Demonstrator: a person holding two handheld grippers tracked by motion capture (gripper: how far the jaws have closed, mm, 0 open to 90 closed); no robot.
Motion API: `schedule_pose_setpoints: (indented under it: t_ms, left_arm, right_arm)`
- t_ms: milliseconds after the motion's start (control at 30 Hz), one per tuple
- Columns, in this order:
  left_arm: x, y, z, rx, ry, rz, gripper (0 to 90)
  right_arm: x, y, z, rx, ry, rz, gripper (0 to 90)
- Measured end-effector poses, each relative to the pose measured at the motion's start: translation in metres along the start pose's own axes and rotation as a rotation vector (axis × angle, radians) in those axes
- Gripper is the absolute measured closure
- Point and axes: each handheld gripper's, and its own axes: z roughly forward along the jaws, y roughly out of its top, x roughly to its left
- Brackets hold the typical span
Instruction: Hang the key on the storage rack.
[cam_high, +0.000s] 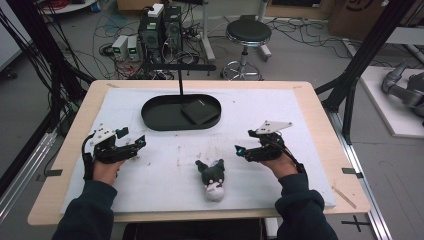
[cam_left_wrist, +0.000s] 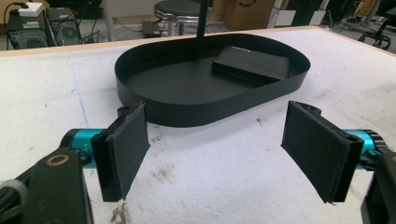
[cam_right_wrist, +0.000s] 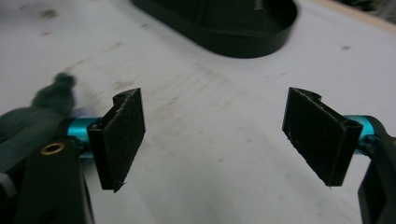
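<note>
A small plush toy (cam_high: 212, 178) with a dark head and white body lies on the white mat near the front edge, between my two hands. My left gripper (cam_high: 135, 145) rests at the left, open, with nothing between its jaws (cam_left_wrist: 219, 149). My right gripper (cam_high: 242, 150) sits at the right, open and empty (cam_right_wrist: 215, 140); the plush toy (cam_right_wrist: 42, 116) lies just beyond its left pad. A black oval tray (cam_high: 150, 117) stands at the back middle with a black flat box (cam_high: 200, 110) in its right half. The tray (cam_left_wrist: 205, 109) lies straight ahead in the left gripper view.
A thin black post (cam_high: 180, 80) with a crossbar rises from the tray. The white mat (cam_high: 280, 110) covers most of the wooden table (cam_high: 320, 115). Beyond the table stand a stool (cam_high: 247, 35), computer boxes (cam_high: 160, 30) and floor cables.
</note>
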Motion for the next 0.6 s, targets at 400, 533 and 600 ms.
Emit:
schedule_pose_setpoints:
  t_ms: [400,533,600]
  left_arm:
    - [0.002,-0.001,0.003,0.005,-0.003,-0.006,24.7]
    - [0.001,-0.001,0.003,0.006,-0.001,-0.006,24.6]
    - [0.001,-0.001,0.003,0.006,-0.001,-0.007,24.7]
  right_arm:
    - [0.018,0.000,0.027,0.075,0.223,-0.008,38.6]
    - [0.023,0.001,0.030,0.076,0.285,0.030,37.9]
    - [0.029,0.004,0.028,0.056,0.309,0.023,33.9]
